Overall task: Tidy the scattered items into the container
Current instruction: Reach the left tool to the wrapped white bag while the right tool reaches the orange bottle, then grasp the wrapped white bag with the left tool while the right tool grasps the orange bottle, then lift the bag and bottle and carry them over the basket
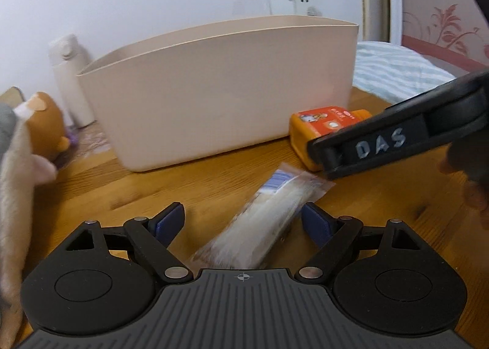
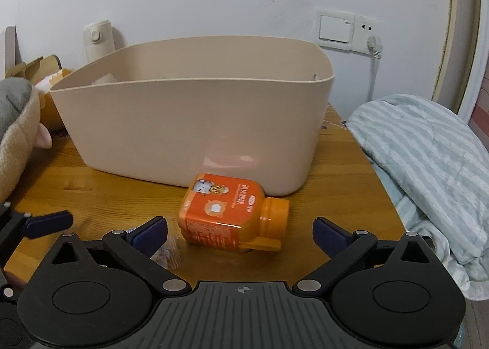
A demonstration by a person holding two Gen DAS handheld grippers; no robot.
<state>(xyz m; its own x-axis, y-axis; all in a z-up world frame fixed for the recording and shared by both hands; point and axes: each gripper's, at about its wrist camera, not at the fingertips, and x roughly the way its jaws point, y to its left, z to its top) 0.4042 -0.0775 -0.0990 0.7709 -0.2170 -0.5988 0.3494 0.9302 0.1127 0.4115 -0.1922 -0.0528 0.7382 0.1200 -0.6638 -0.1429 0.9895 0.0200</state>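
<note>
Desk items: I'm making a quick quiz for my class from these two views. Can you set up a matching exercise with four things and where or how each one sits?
Things:
1. orange bottle
2. clear packet
3. beige bin
4. white flask

Places or states:
A. upright behind the bin, by the wall
B. lying on its side in front of the bin, ahead of the open right gripper
C. standing open-topped in the middle of the table
D. lying between the fingers of the open left gripper

Pairs: 1-B, 2-D, 3-C, 4-A
</note>
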